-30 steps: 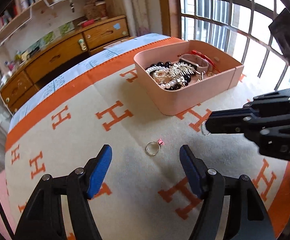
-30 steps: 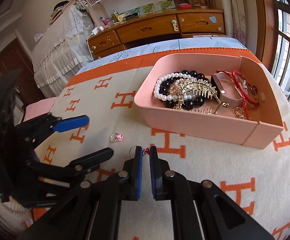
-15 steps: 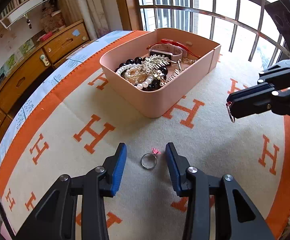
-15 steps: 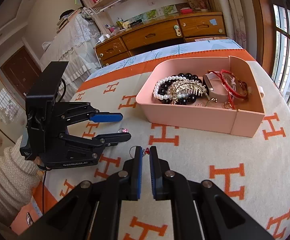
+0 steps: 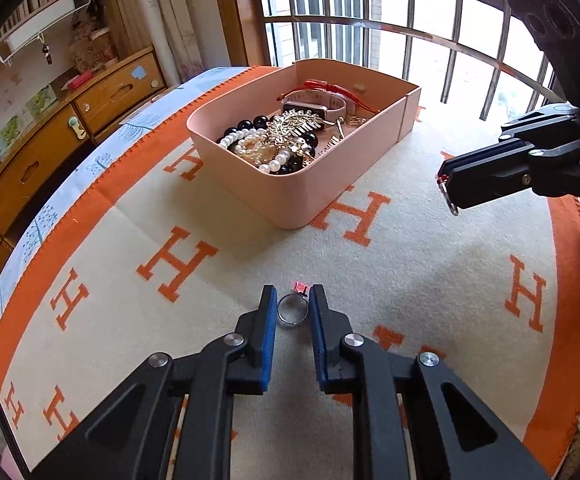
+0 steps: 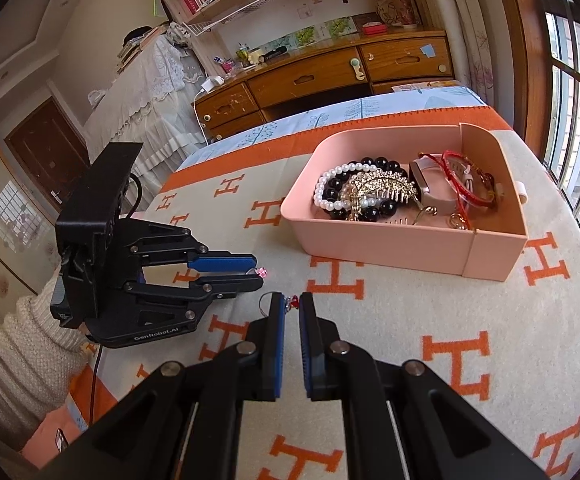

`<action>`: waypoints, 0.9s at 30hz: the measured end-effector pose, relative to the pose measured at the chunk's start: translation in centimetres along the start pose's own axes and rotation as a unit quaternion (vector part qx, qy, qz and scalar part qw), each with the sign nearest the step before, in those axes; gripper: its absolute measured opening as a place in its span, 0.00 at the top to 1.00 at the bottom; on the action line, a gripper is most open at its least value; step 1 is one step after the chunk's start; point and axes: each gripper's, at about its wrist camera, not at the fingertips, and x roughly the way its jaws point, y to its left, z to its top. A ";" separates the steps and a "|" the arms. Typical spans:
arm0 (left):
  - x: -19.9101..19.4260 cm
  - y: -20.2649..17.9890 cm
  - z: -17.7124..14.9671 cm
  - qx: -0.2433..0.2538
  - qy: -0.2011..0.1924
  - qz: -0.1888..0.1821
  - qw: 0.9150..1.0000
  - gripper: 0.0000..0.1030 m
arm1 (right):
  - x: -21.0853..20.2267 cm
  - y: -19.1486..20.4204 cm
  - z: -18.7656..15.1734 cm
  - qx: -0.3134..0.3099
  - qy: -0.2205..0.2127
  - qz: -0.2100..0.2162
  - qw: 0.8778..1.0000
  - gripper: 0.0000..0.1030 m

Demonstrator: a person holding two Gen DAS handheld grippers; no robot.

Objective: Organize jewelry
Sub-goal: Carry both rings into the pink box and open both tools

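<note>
A silver ring with a pink stone [image 5: 292, 309] lies on the blanket. My left gripper [image 5: 293, 302] has closed around it, with the blue pads touching or nearly touching its sides. It also shows in the right wrist view [image 6: 254, 271]. My right gripper [image 6: 290, 305] is shut on a small ring with a red charm [image 6: 292, 302] and holds it above the blanket; it shows in the left wrist view [image 5: 448, 194]. A pink box [image 5: 330, 184] holds pearls, black beads, a gold comb, a watch and a red cord.
The table is covered with a cream and orange blanket [image 5: 410, 280] with H marks. A wooden dresser [image 6: 330, 76] stands behind the table. A barred window [image 5: 410, 20] is beyond the box.
My left gripper moved down and narrowed from wide open until it closed around the pink-stone ring. My right gripper rose and drew back while still gripping its ring.
</note>
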 end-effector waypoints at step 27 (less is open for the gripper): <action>-0.7 0.0 13.0 -0.228 -0.053 -0.006 0.972 0.86 | -3.0 -9.3 7.6 0.134 -0.051 -0.049 0.988 0.84</action>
